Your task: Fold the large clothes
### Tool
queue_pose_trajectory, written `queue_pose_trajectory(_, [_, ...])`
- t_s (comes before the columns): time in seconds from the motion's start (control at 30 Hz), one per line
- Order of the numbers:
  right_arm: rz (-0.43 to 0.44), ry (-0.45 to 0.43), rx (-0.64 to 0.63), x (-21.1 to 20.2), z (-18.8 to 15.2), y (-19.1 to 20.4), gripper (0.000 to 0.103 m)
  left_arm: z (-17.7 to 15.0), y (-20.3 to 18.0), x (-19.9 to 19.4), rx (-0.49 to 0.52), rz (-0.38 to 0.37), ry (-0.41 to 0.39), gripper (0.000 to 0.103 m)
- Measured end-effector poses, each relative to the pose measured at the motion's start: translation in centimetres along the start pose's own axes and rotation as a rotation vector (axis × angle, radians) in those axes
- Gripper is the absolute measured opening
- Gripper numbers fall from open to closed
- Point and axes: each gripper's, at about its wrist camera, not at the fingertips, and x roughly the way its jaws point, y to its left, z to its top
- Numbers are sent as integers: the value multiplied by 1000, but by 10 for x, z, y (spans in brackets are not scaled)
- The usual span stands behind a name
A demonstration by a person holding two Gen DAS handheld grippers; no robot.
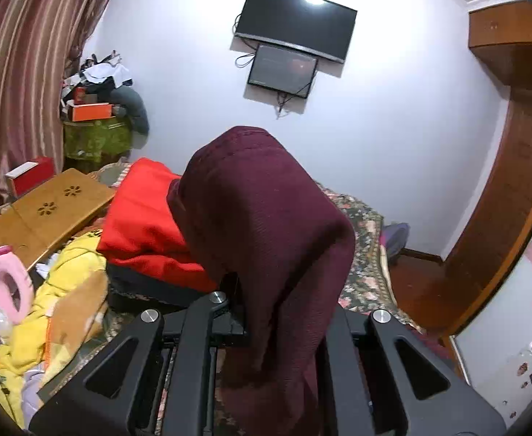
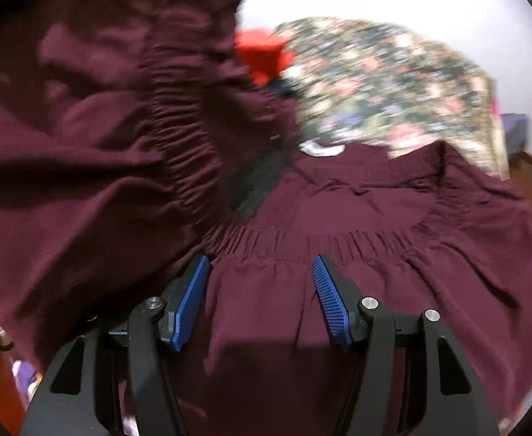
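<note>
Your left hand-held gripper (image 1: 266, 290) is clamped on the maroon ribbed garment (image 1: 266, 225), draped over it. Your right hand-held gripper (image 2: 262, 298) stands apart above its gathered seam on the floral bed (image 2: 393, 72); red blanket (image 1: 142, 218) beyond.

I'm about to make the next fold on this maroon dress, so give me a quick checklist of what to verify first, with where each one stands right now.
1. Left gripper has the maroon dress: ok; fabric drapes over its closed fingers, which are hidden.
2. Right gripper ready to grasp: ok; jaws open, blue pads hold nothing, above the gathered seam.
3. Rest of the dress lying flat: not ok; the left side is bunched and lifted.
4. Free landing space on the floral bedspread: cannot tell; a red folded garment sits beside the dress.
5. Sharp right view: not ok; blurred.
</note>
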Motion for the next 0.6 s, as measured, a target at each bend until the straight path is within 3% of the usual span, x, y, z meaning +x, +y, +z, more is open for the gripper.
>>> queue_pose_trajectory(0.13, [75,48,54,10,-4,-8,56,-8,-5,7,28,28,16,10])
queue_pose_trajectory(0.23, [92,5,86,-11,-11,-26,56,-12,-24,9,72,23,8,10])
queue_pose_trajectory(0.47, [-74,-171,151,-97,-42,-79,56,-26,-100,13,198,-106,33,10])
queue_pose_trajectory(0.6, [-134,-238,234,-134,-62,-112,56,-58,-146,22,275,-217,118,10])
